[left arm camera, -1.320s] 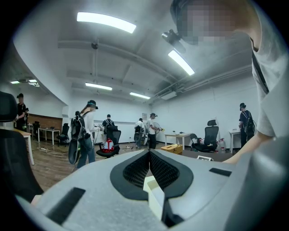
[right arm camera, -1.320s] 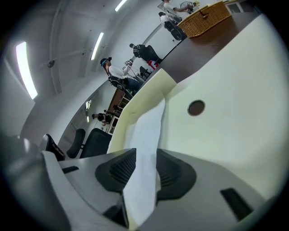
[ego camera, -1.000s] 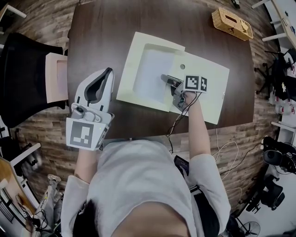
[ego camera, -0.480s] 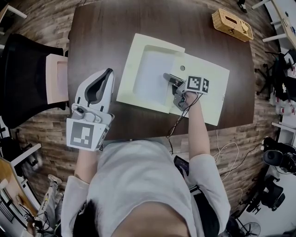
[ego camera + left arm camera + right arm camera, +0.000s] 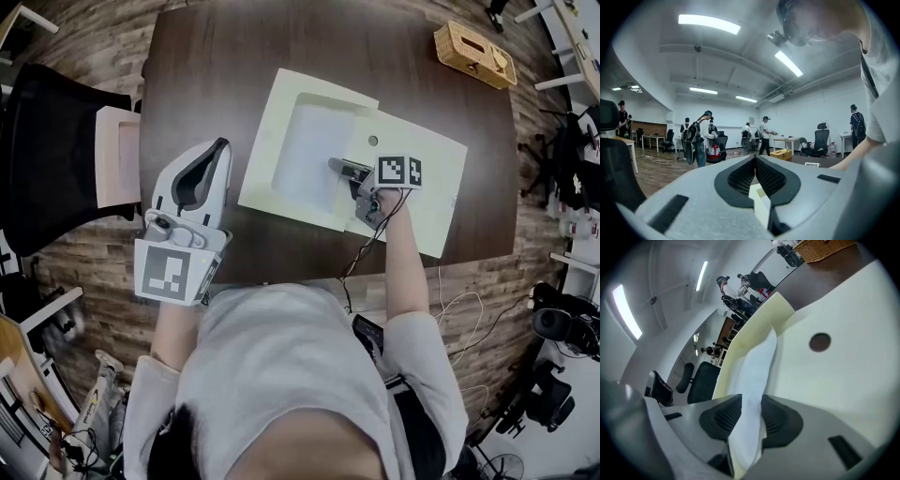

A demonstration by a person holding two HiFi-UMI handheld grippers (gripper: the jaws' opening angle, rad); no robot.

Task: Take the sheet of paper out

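Left of the pale cream tray (image 5: pixel 427 202), the left gripper (image 5: pixel 217 146) hangs empty, jaws pressed together. The white paper sheet (image 5: pixel 305 150) lies in the tray's recess, its right edge pinched by the right gripper (image 5: pixel 336 166). A sharp tug might tear it.

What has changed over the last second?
Almost nothing visibly. The right tongs stay at the tray's recess, closed on the sheet of paper; the left tongs stay shut and empty, left of the tray.
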